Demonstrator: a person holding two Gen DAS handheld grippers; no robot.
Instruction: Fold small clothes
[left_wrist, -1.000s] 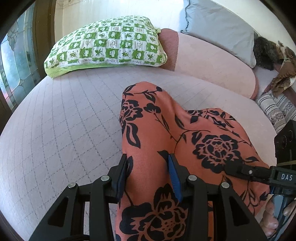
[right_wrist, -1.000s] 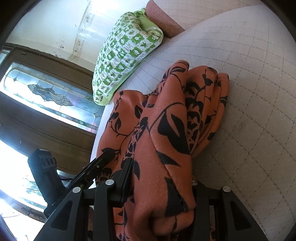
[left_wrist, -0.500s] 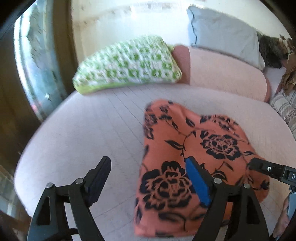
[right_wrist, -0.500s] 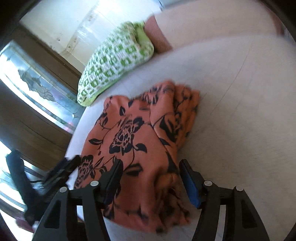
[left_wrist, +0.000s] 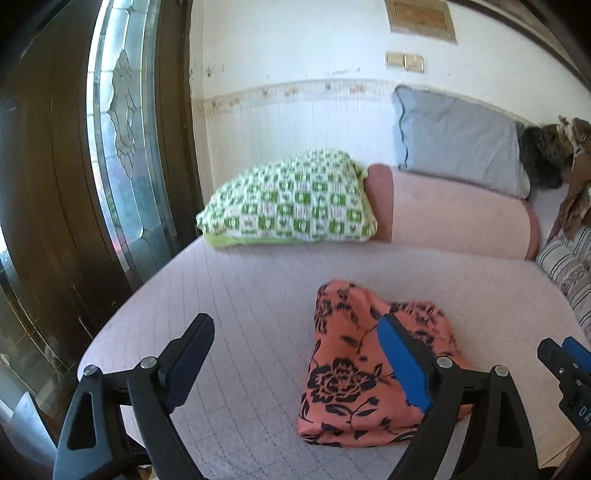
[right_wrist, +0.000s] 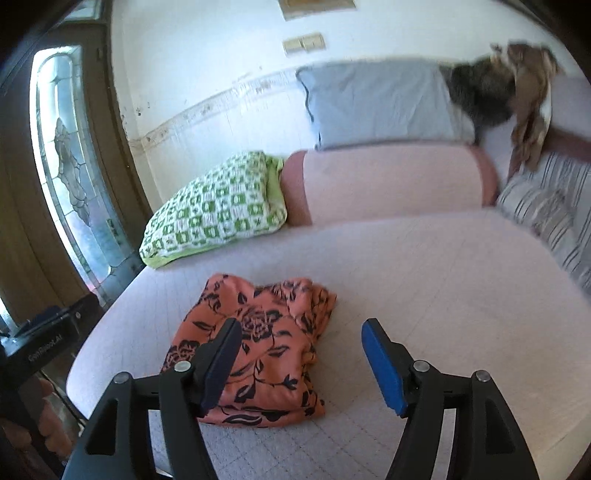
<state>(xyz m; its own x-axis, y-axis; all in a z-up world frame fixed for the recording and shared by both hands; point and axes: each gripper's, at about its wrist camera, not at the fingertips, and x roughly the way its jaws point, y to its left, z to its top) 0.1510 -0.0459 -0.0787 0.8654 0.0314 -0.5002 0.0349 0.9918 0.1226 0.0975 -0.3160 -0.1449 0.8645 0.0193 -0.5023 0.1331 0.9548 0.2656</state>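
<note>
Left gripper: jaws spread wide, gripping nothing, hanging above the bed's near edge.
Right gripper: jaws parted too, empty, hovering clear of the cloth.
Orange black-flowered folded garment: lying as a compact bundle on the pink quilted bed cover, near the front edge.
Step in hand: the fold is looking finished; a loose rumpled edge is showing on the bundle's right side, so pressing it flat would be tidying the result.
Green-and-white checked pillow: sitting behind, well apart.
Grey pillow: leaning against the wall, farthest back.
</note>
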